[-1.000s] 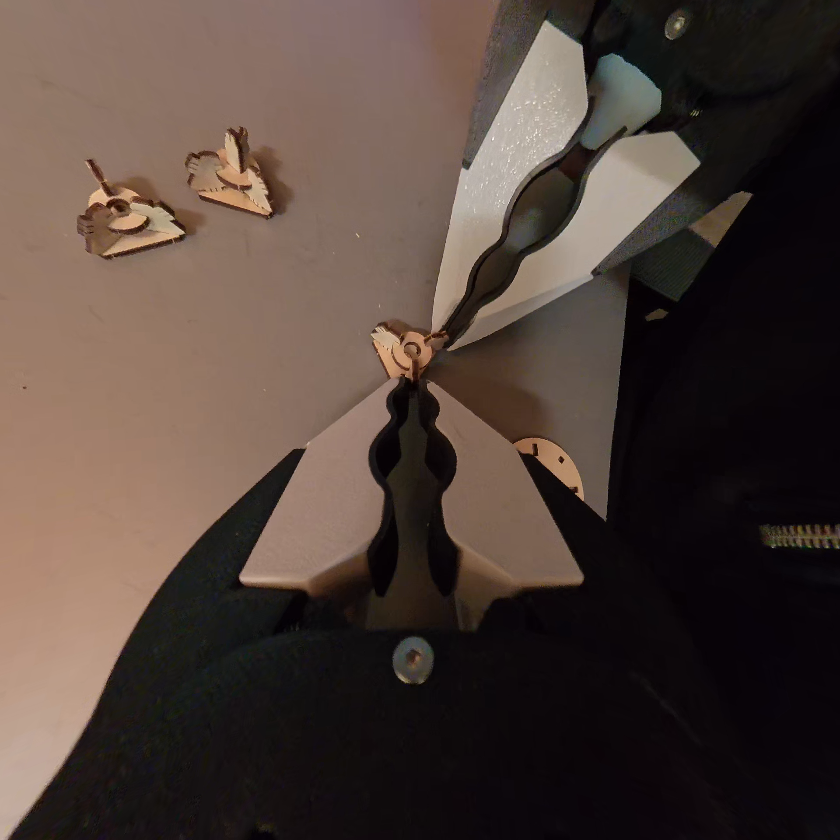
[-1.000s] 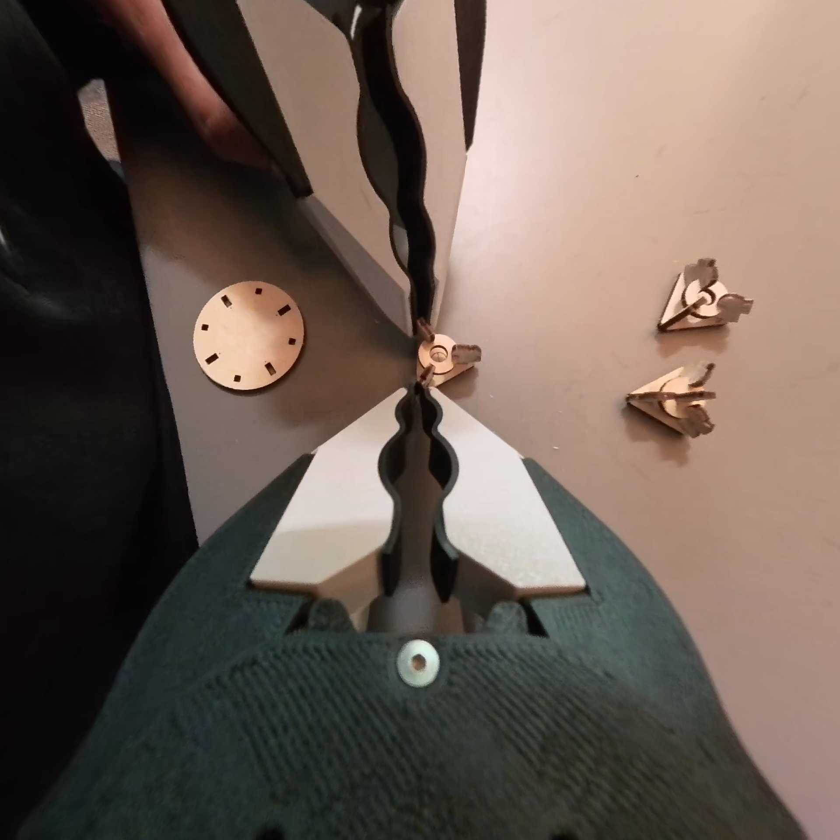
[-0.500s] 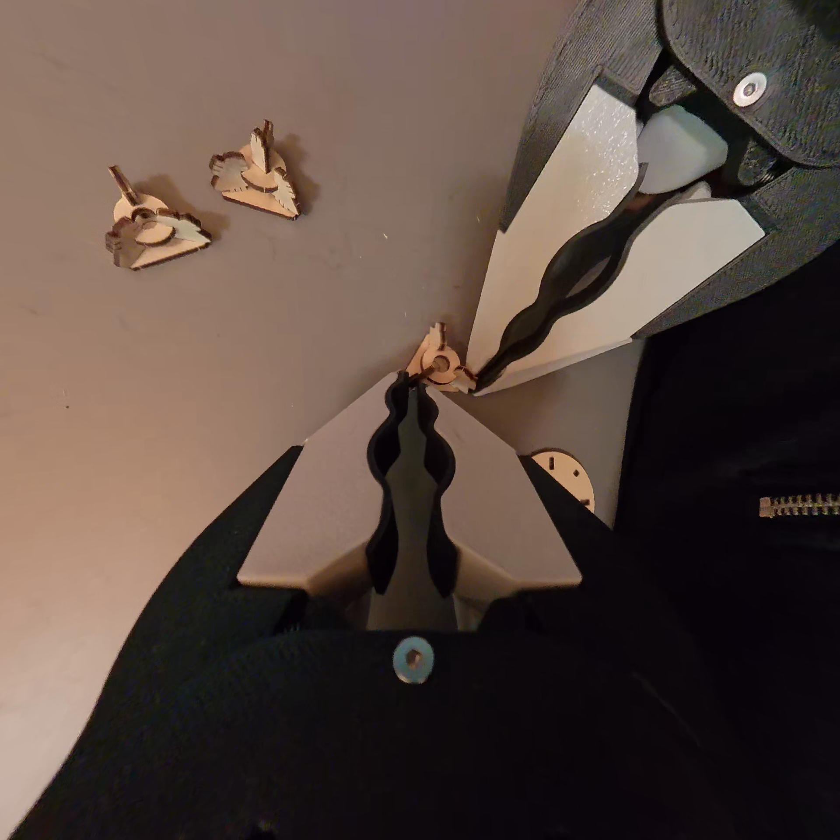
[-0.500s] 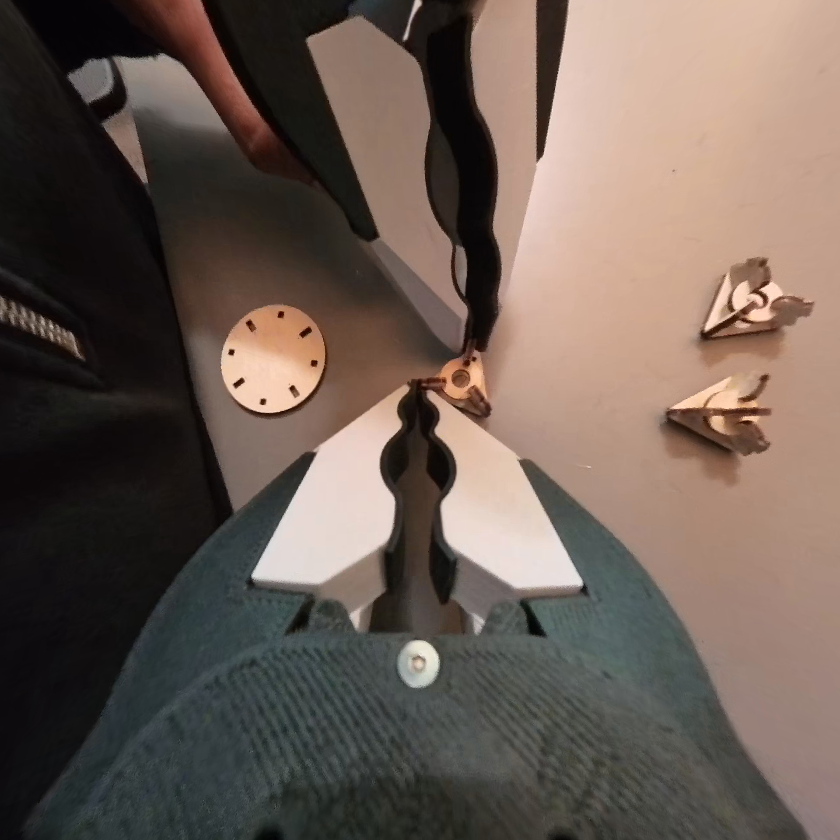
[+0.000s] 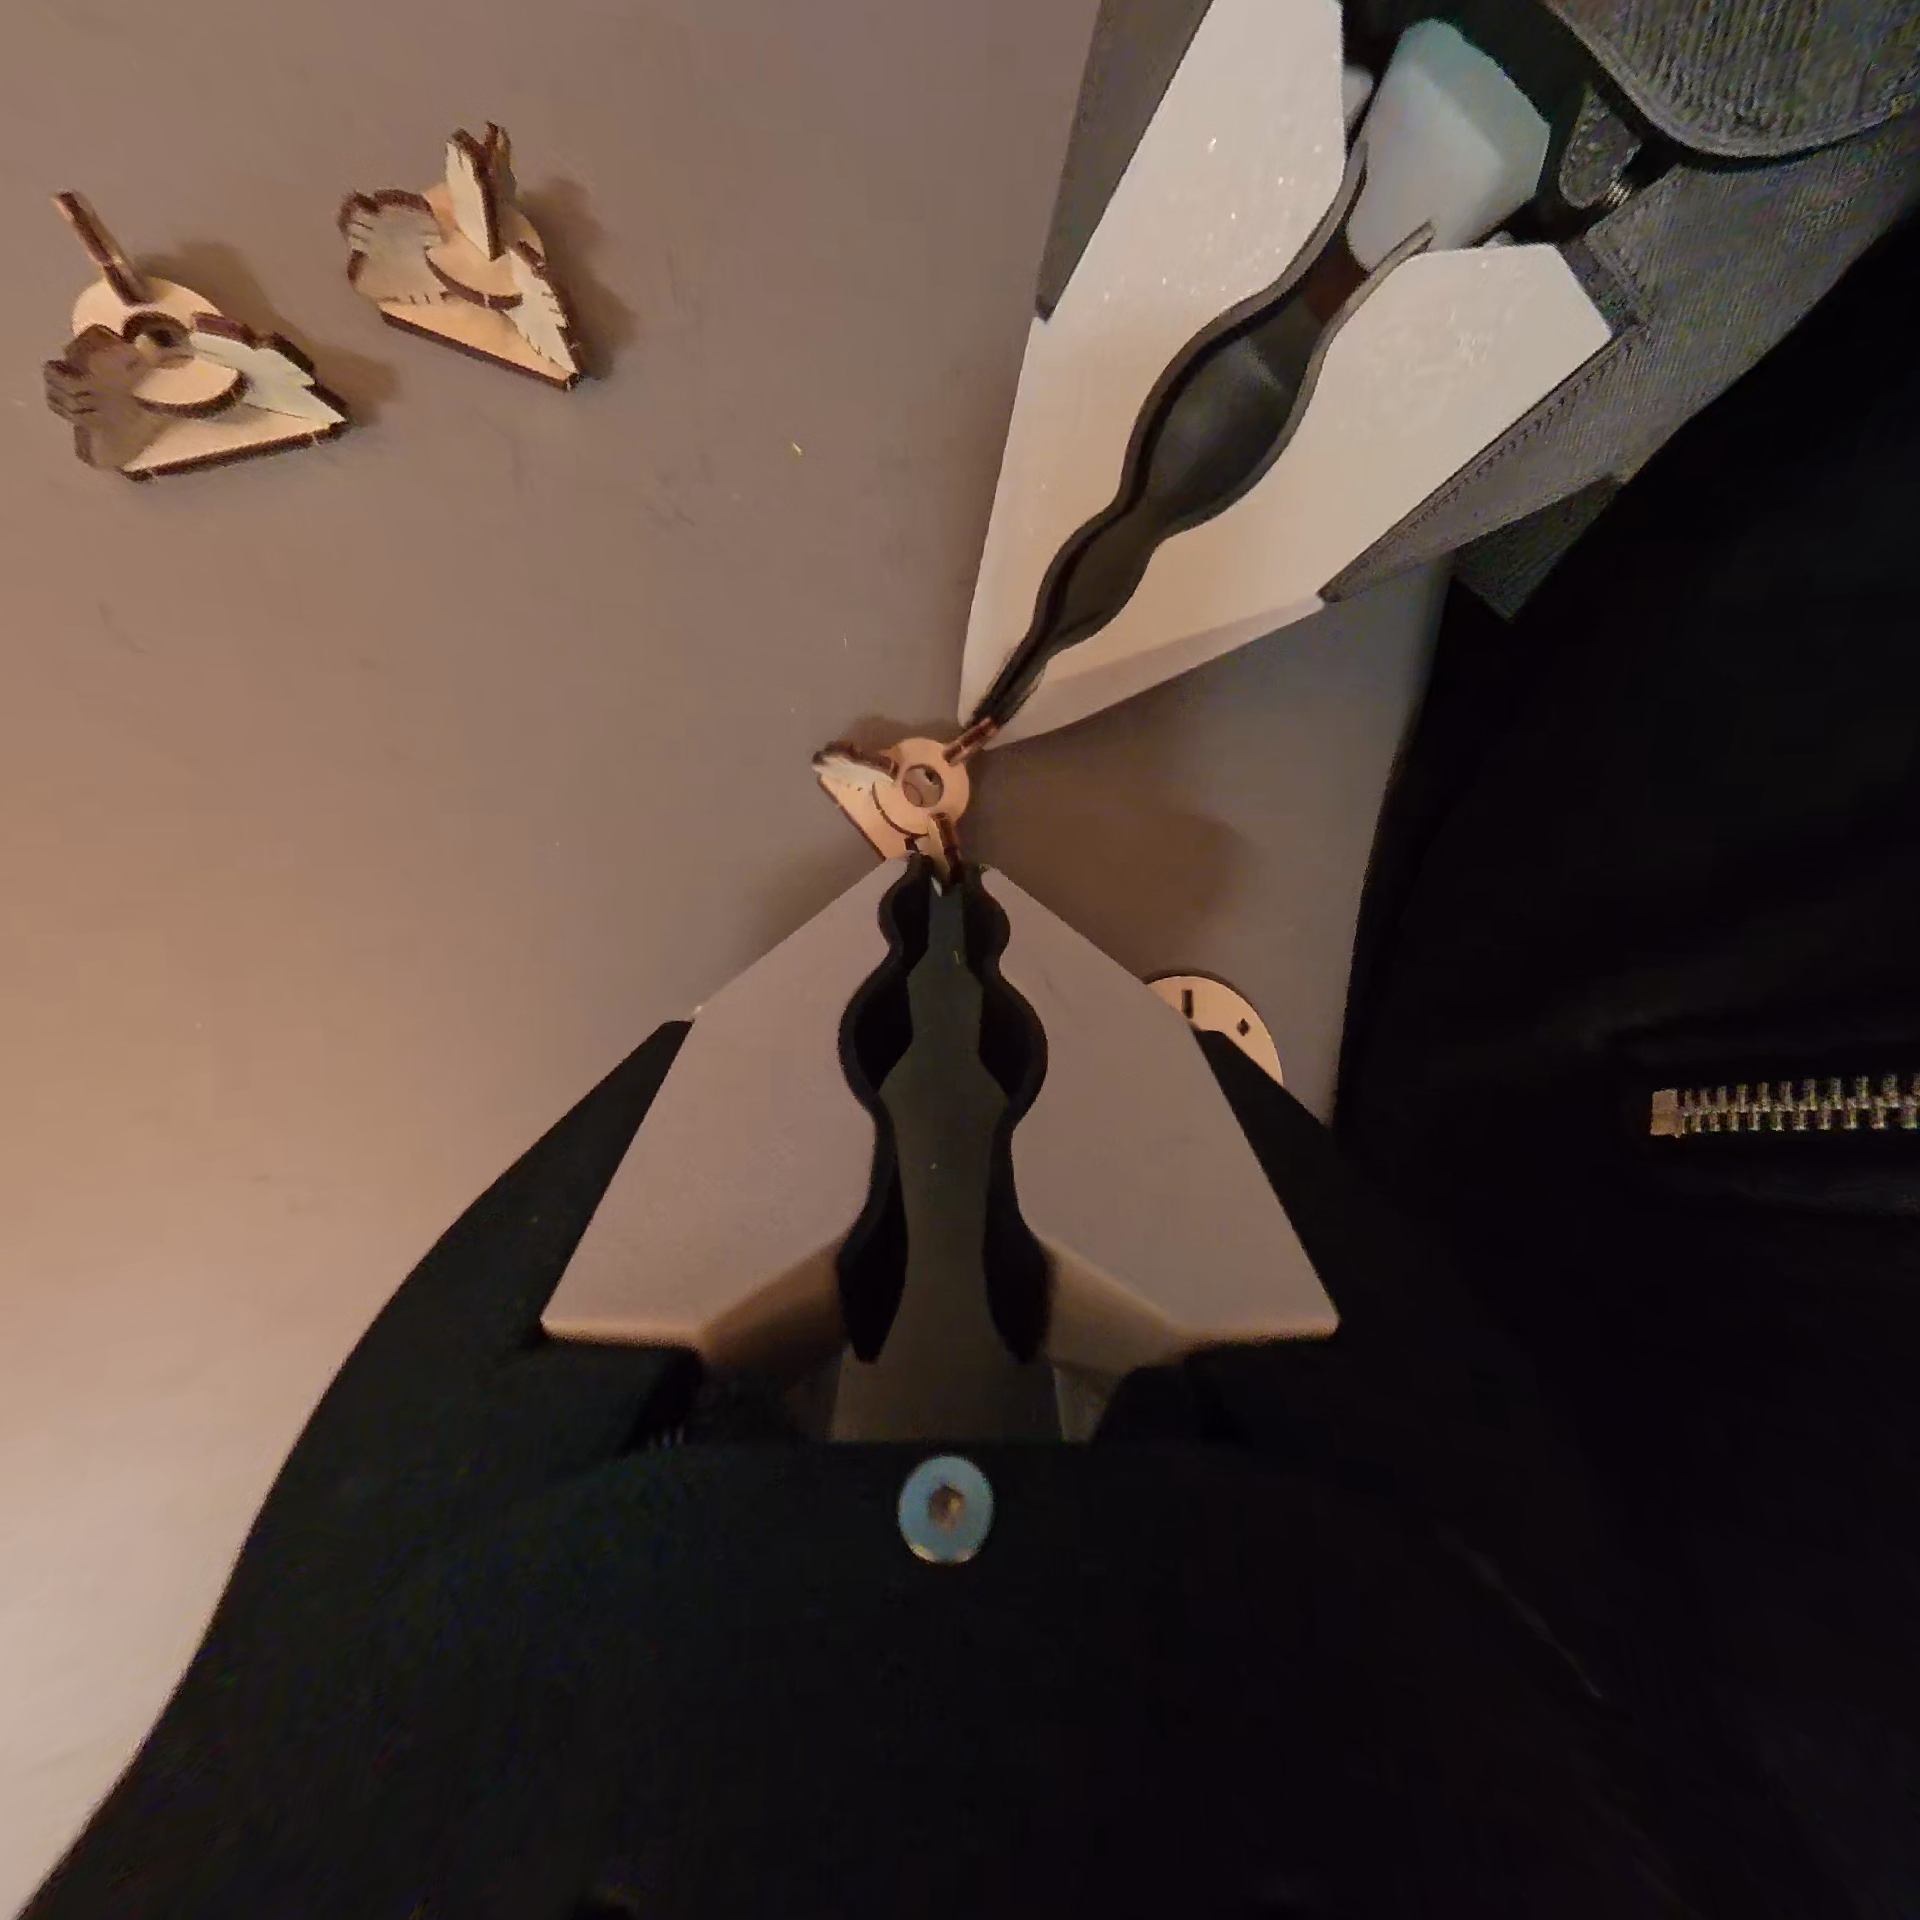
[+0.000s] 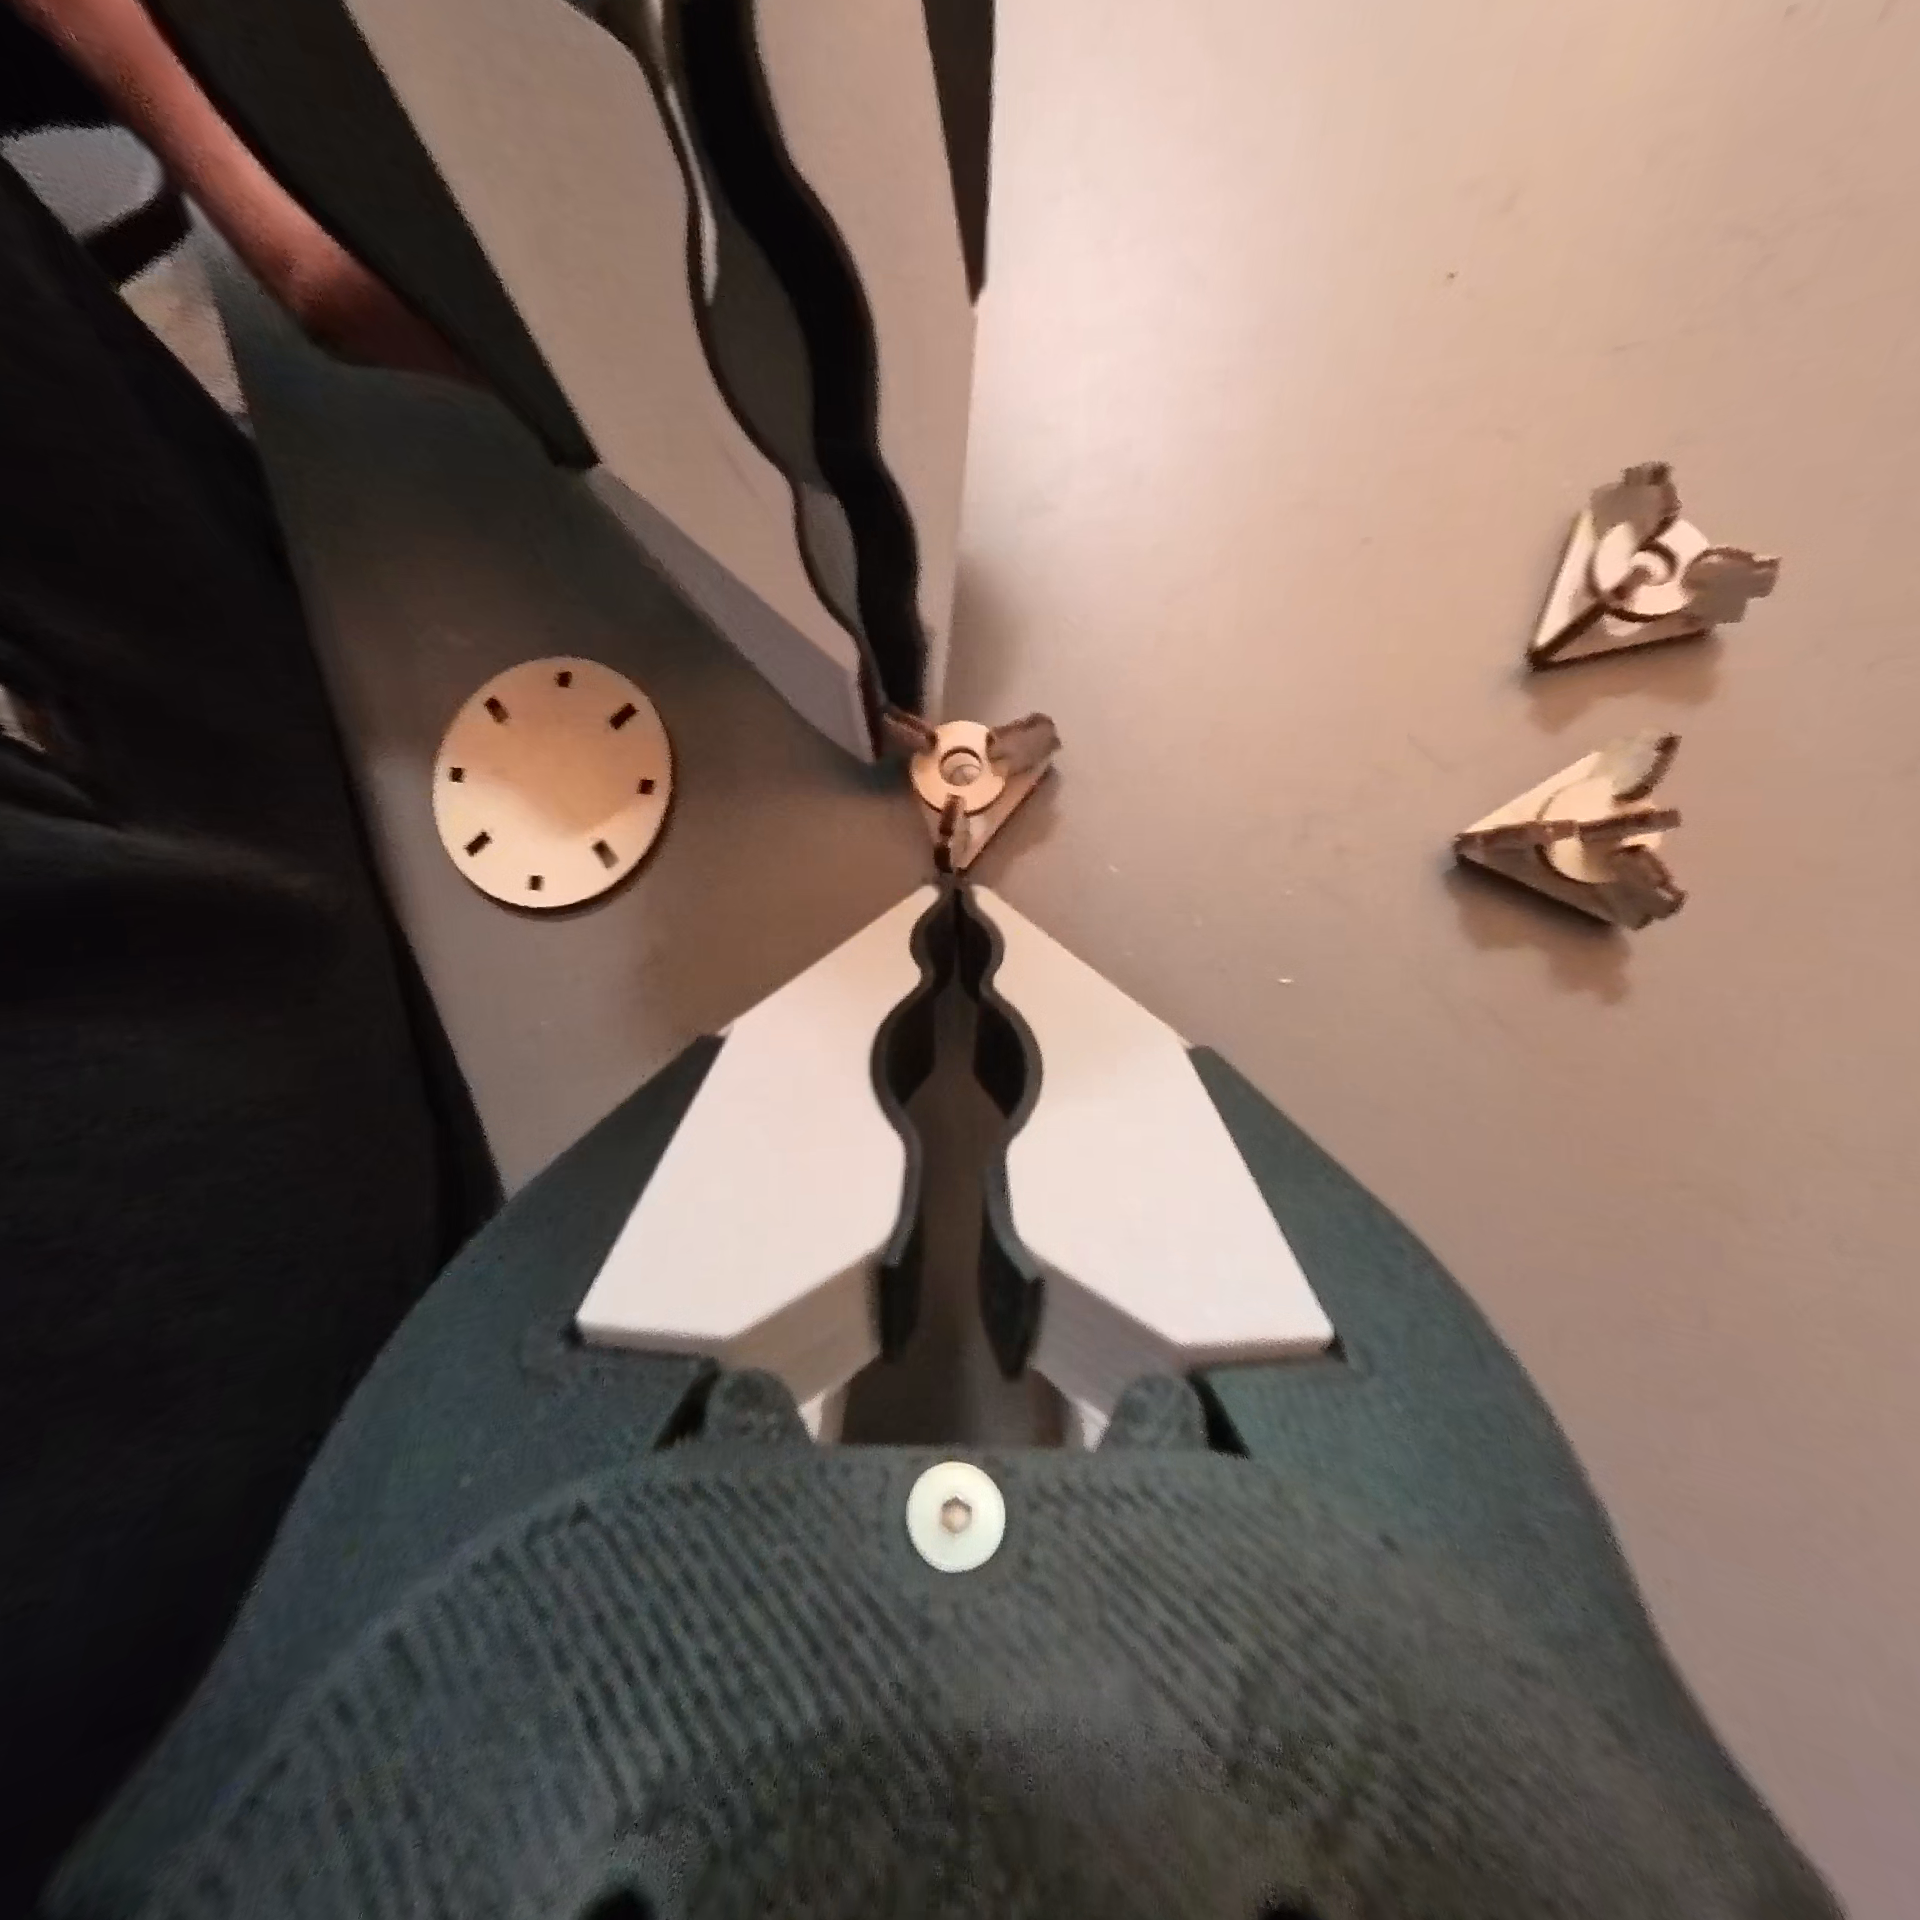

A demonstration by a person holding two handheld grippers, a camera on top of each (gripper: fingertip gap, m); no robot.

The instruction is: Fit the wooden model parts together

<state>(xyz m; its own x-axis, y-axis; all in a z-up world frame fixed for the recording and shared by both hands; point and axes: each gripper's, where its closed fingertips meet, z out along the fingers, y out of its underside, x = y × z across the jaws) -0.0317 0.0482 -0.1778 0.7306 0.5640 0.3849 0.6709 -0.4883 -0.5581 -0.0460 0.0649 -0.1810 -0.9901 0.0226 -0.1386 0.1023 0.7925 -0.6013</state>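
Between both grippers, small wooden assembly (image 5: 902,798): left gripper (image 5: 940,871) nearly closed on one tab, right gripper (image 6: 952,891) shut on another; wooden disc (image 6: 553,771) nearby, two similar assemblies (image 6: 1621,717) farther off.

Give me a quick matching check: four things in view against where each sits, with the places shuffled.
1. small wooden piece
2. round slotted disc
3. two winged wooden pieces
4. zipper

A. on dark clothing
B. lying off to one side on the open table
C. between the tips of the left hand-held gripper and right hand-held gripper
D. flat near the table edge

Pairs: 1-C, 2-D, 3-B, 4-A
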